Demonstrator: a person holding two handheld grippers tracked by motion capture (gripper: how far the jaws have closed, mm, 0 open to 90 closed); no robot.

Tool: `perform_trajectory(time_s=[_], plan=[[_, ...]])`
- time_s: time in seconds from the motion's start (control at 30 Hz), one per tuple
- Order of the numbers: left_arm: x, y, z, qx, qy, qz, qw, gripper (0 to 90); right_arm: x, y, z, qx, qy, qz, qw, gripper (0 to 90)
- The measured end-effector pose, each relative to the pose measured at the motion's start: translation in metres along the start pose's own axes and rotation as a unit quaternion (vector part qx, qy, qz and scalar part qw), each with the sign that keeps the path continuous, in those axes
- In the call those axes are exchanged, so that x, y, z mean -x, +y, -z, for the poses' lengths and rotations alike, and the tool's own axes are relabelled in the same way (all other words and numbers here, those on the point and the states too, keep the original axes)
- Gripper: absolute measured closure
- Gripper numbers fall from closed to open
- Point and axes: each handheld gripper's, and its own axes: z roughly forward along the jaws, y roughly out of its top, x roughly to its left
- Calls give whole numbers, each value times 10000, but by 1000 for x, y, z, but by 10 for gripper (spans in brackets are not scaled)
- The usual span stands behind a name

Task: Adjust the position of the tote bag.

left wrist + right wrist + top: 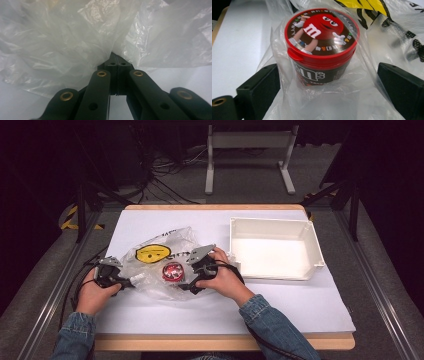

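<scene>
High view: our left hand-held gripper pinches the bag at its left edge; the right hand-held gripper sits just beside the red tub, which stands inside the bag on the worktop. The white bin is to the right, apart from the bag.

Left gripper view: jaws clamped together on a fold of film. It's a thin bite near the tips, so a tug could slip or tear it.

Right gripper view: jaws spread wide, tub between them, not touched, plastic draped round it. Risks as we judge them: closing now traps film with the tub, so the bag drags along; a high squeeze near the lid could tip it or pop the lid.
</scene>
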Motion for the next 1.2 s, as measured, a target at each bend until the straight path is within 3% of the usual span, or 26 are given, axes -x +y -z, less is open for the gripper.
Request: perform_trajectory(time_s=[0.2, 0.5, 0.8, 1.03, 1.17, 1.2], plan=[[-1, 1, 0, 15, 79, 109, 9999, 900, 3, -4, -3, -139, -50, -22, 9999, 44], [-3, -5, 14, -280, -57, 198, 9994, 900, 1, -14, -5, -494, 9, -29, 9988, 56], [-3, -5, 17, -156, -62, 226, 9996, 900, -4, -5, 16, -186, -199, 34, 9996, 85], [1, -3, 23, -5, -46, 161, 9999, 863, -15, 8, 32, 68, -234, 128, 9996, 100], [4, -1, 30, 176, 12, 119, 9998, 820, -23, 18, 39, 212, -344, 125, 9991, 129], [5, 0, 34, 313, 37, 70, 9995, 816, -25, 21, 42, 259, -372, 139, 9989, 146]])
